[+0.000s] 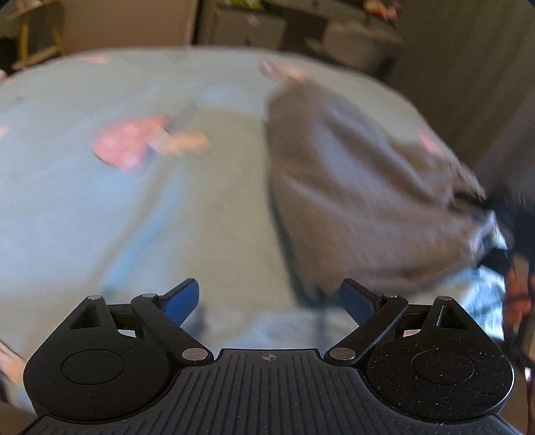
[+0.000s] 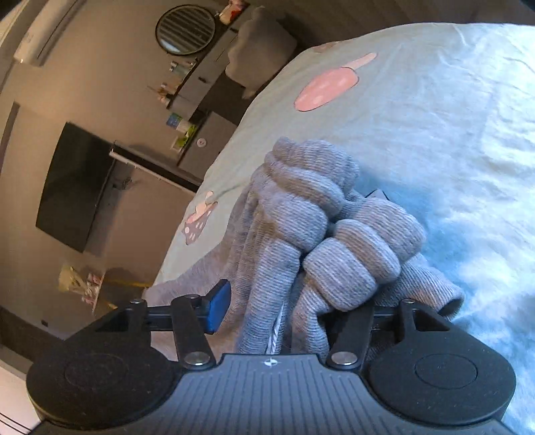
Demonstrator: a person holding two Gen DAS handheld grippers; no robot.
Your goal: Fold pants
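The right hand-held gripper (image 2: pixel 272 311) is clamped on the bunched waistband of the grey pants (image 2: pixel 301 234). Thick ribbed folds pile up between its fingers; the left blue pad (image 2: pixel 219 306) presses against the fabric, while the right pad is hidden under the cloth. The pants trail away from this hand-held gripper across the bed (image 2: pixel 434 117), whose pale blue sheet carries a pink ice-lolly print (image 2: pixel 329 88).

The left hand-held gripper (image 1: pixel 272 302) hovers over the bed (image 1: pixel 83 200) with its blue pads (image 1: pixel 182 302) spread wide apart and nothing between them. This view is blurred. The pants (image 1: pixel 351 174) lie ahead and to the right of it as a long grey shape stretched over the sheet, one end drawn up toward the right edge, where dark gripper parts show indistinctly. A pink print (image 1: pixel 130 144) sits on the sheet to the left, apart from the pants.

Beyond the bed, a dark screen (image 2: pixel 73 187) and a round mirror (image 2: pixel 185 30) hang on the wall.
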